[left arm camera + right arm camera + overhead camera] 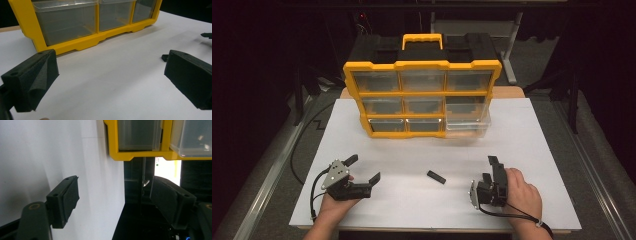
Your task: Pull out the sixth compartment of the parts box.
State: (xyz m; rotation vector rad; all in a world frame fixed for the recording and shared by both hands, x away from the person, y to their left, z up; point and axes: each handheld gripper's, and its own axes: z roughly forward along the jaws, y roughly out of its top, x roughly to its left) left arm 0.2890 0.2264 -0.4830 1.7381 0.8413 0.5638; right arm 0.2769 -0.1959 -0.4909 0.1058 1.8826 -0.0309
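The organiser (422,95) stands well ahead of both tongs, at the far middle of the white sheet (532,150). It looks rigid, a yellow frame with a black body and clear drawers in three rows, and probably too bulky for either gripper to lift; I would judge it stays where it is and only its drawers get worked. The lower-right drawer (467,125) stands pulled out toward the tongs, forward of the right gripper (493,170). It looks like thin clear plastic, light and smooth, so likely slippery; its front lip would be the place to pinch or push.

The small black part (436,177) lies flat on the sheet between the two tongs, nearer the right one and apart from both. It is a short, dark, oblong block, set at a slant. It looks stiff and very light. Being low, it calls for jaws brought right down to the sheet and closed across its narrow width; a grip along its length seems apt to make it pivot.

The left gripper (364,170) rests on the sheet with jaws spread wide and nothing between them. The right gripper's jaws also stand apart and empty.
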